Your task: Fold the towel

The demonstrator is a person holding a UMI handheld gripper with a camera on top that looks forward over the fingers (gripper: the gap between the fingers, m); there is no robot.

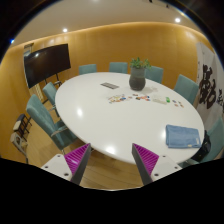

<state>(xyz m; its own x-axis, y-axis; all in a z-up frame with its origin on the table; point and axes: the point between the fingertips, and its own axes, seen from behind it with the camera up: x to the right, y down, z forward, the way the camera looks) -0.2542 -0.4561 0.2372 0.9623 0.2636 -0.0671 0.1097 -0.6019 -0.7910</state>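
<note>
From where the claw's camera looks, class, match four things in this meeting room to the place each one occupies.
Things:
1. blue towel
2. potted plant
3. black screen
4. claw

Places:
A. on the wooden wall beyond the chairs
B. near the middle of the white table
C. folded at the table's near edge, ahead of the fingers
D. open, over the floor short of the table

Pairs: 1-C, 2-B, 3-A, 4-D
</note>
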